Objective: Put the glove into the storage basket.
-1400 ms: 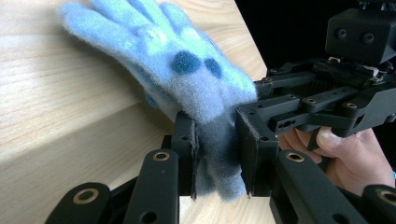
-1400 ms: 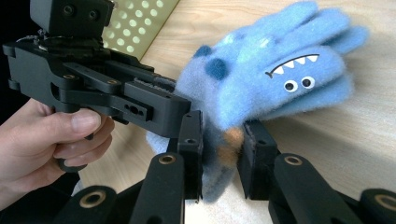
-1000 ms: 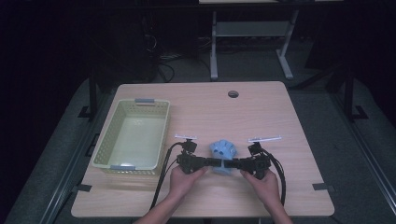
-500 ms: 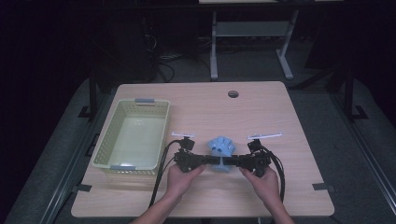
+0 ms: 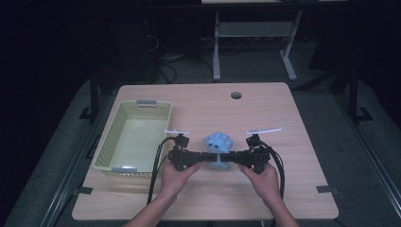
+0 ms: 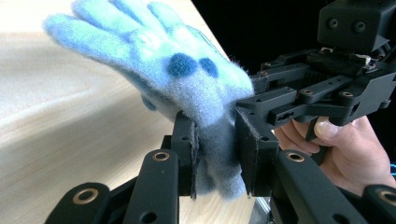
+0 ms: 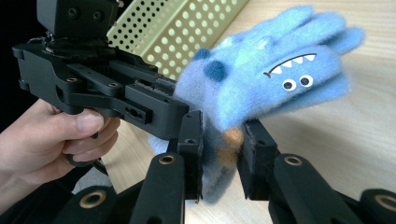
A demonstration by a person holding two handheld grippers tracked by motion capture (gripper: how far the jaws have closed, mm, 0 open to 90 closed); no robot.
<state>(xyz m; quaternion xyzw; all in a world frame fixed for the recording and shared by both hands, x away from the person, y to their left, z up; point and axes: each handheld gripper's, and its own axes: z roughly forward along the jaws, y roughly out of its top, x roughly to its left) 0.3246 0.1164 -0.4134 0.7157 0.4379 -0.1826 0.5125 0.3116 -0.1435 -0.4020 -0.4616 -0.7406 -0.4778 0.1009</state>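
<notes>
A pale green perforated basket [image 5: 135, 137] sits on the worktop [image 5: 293, 142], and everything else is placed from it. Just to its right, near its lower corner, the left gripper [image 5: 201, 158] and the right gripper [image 5: 229, 157] face each other, and between them hangs a fuzzy blue glove [image 5: 218, 144] with dark blue spots, a toothed mouth and small eyes. The left gripper's jaws are nearly closed and pinch the glove's cuff; the right gripper's jaws stand a little wider and clamp the same cuff from the other side. The glove's fingers [image 7: 322, 28] point away from the person, clear of the basket, with nothing between glove and basket rim. The worktop is light wood grain with a round cable hole [image 5: 236, 95] well beyond the basket. Behind it a grey frame [image 5: 250, 38] stands in a dark room. No writing is legible.
</notes>
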